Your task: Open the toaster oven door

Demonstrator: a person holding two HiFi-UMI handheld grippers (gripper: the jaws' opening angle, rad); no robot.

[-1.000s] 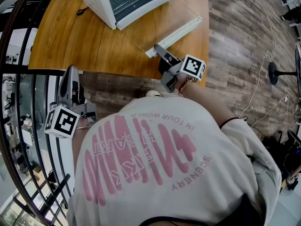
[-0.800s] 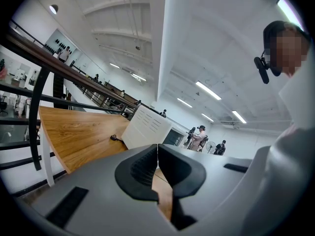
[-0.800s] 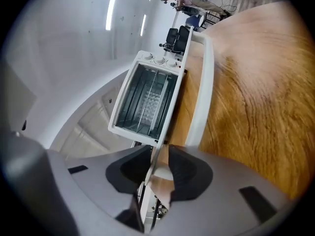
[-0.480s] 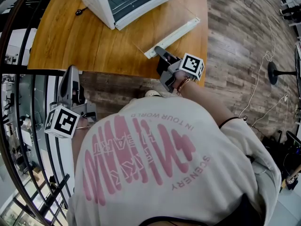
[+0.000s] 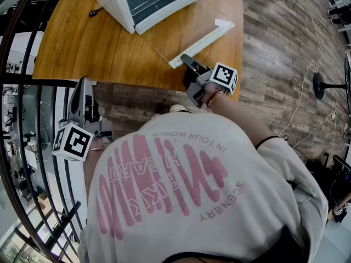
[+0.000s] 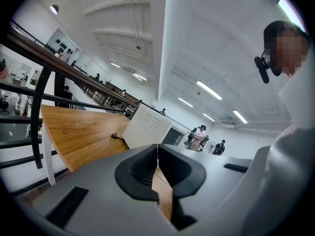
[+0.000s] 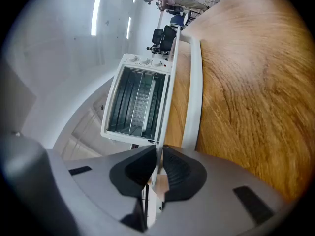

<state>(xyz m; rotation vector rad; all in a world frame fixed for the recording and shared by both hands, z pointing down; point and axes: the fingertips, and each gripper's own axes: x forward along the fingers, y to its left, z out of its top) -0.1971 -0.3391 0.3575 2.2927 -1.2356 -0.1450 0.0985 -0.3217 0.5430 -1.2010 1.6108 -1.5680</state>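
Note:
The white toaster oven stands at the table's far side with its cavity exposed. Its glass door lies folded down flat, and the white handle bar runs along its outer edge. My right gripper sits at the door's near corner. Its jaws have just been closing, and they are now shut on the door's thin side edge. My left gripper hangs off the table's left near corner, shut and holding nothing.
The wooden table ends close in front of the person. A black metal railing curves along the left. The oven's plug lies on the table by the oven. A fan base and cables lie on the floor at right.
My right gripper has rolled a little at the door's corner, and the handle bar has shifted slightly with it. The left gripper has stayed in place.

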